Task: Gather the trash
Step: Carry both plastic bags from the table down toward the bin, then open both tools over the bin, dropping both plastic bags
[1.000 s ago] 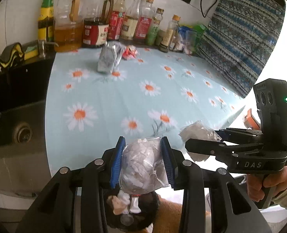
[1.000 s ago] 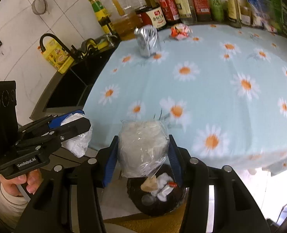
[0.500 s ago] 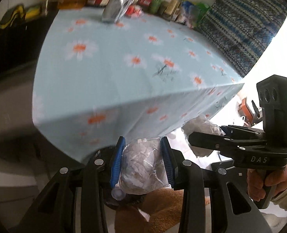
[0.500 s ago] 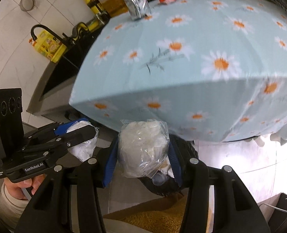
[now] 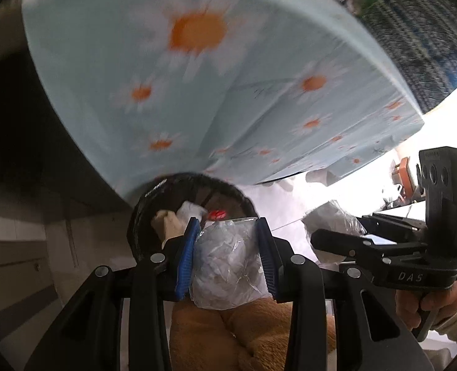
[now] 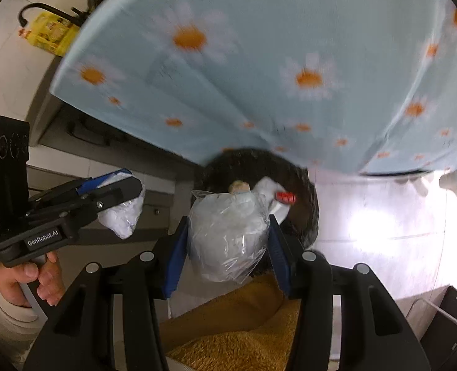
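Note:
My left gripper (image 5: 228, 253) is shut on a clear plastic bag of crumpled white paper (image 5: 227, 269), just over the near rim of a black trash bin (image 5: 145, 216) on the floor. The right gripper (image 6: 228, 241) is shut on a second clear bag of white wads (image 6: 228, 235), above the same black bin (image 6: 305, 204). Each view shows the other gripper beside it with its bag: the right one (image 5: 330, 225) and the left one (image 6: 120, 204). The bin holds paper scraps and a red wrapper (image 6: 285, 197).
The table's daisy-print blue cloth (image 5: 197, 92) hangs over the edge right above and behind the bin. A tan fuzzy garment (image 6: 228, 324) fills the bottom of both views. A grey cabinet front (image 5: 18, 247) stands left; a pale tiled floor (image 6: 367, 225) lies right.
Both grippers have sunk from table height to below the table edge, each still holding its bag. The tabletop bottles have left view and the bin has come close.

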